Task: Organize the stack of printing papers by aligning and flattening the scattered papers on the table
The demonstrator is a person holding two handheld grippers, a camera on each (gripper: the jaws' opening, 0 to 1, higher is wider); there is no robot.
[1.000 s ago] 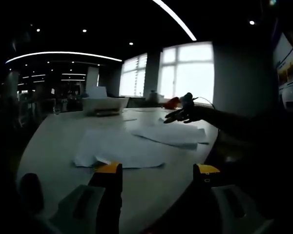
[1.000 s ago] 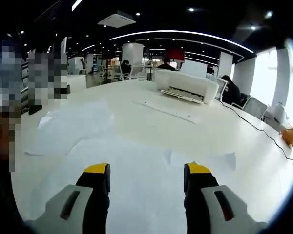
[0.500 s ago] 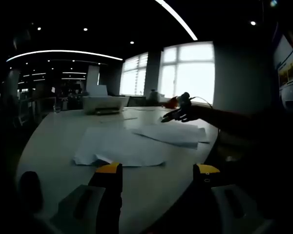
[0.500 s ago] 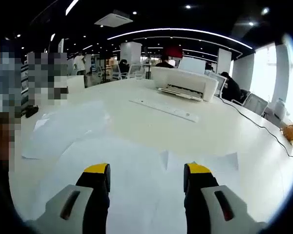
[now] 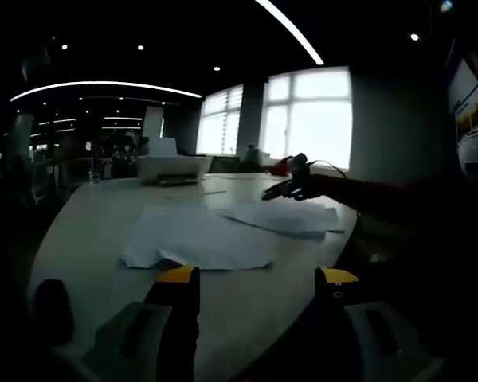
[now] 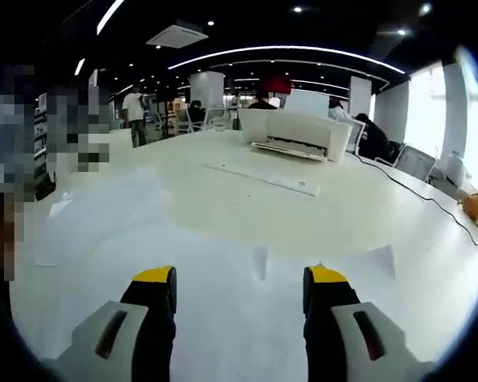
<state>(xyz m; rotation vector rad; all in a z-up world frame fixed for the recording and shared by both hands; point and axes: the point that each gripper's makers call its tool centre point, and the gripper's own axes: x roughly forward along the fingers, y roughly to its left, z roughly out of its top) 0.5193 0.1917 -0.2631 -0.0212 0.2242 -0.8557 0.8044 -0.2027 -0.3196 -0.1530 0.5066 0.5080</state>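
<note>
while papers (image 6: 223,278) lie scattered on table (image 6: 366,215), both grippers gape.

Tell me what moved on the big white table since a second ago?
The right gripper has come down low over the white paper sheets; its jaws stay open. In the left gripper view it now hangs above the far pile. The left gripper stays open and still. The near pile of white sheets, the white printer and the round white table look unmoved. Nothing was grabbed.
</note>
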